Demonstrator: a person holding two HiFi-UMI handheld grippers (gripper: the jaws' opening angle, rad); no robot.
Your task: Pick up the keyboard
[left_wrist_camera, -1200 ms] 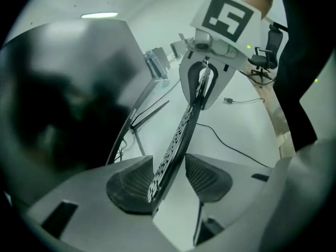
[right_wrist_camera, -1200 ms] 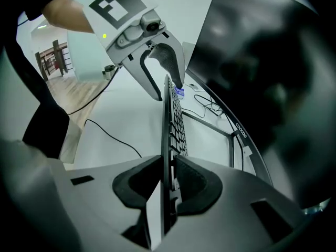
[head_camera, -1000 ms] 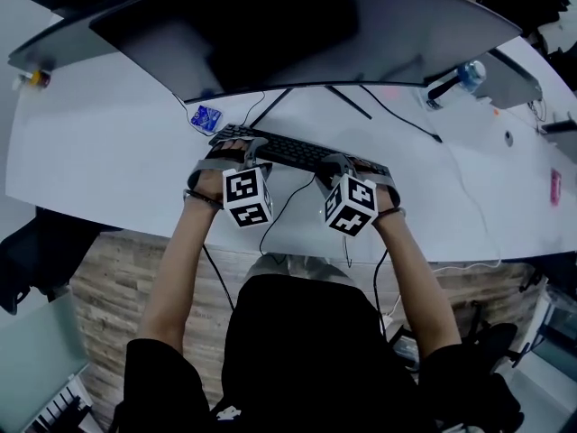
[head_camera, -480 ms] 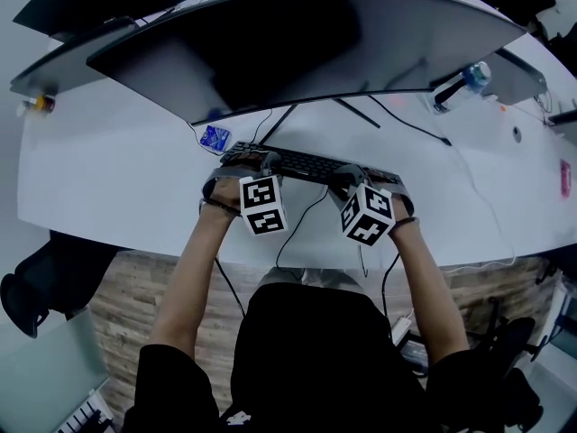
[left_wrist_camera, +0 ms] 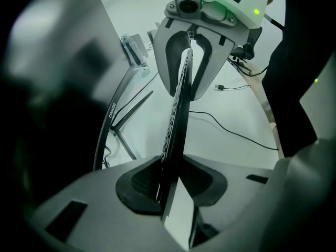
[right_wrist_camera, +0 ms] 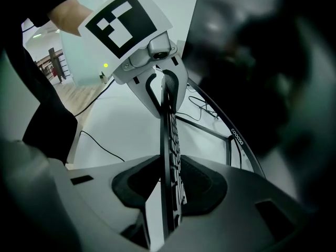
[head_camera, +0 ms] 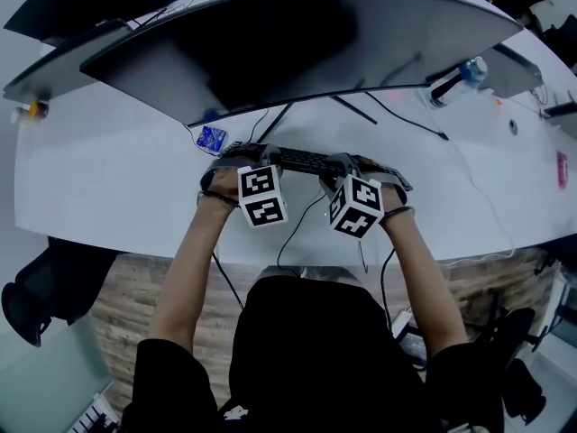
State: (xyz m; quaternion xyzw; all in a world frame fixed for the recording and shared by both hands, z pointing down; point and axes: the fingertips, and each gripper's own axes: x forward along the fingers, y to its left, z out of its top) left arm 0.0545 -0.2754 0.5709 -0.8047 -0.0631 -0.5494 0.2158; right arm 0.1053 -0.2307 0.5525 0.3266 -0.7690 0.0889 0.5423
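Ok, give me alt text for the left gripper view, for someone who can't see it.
Seen along the left tongs, a black keyboard stands edge-on, clamped in them, and runs to the right tongs, which grip its far end. Behind is a white desk with a black cable; a curved monitor looms at left.

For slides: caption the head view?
Left gripper and right gripper clamp the keyboard, one per end, before a curved monitor.

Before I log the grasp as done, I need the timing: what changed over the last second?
The left gripper closed on the left end of the keyboard. The right gripper kept its grip on the other end. The keyboard has not visibly lifted; monitor and bottle unmoved.
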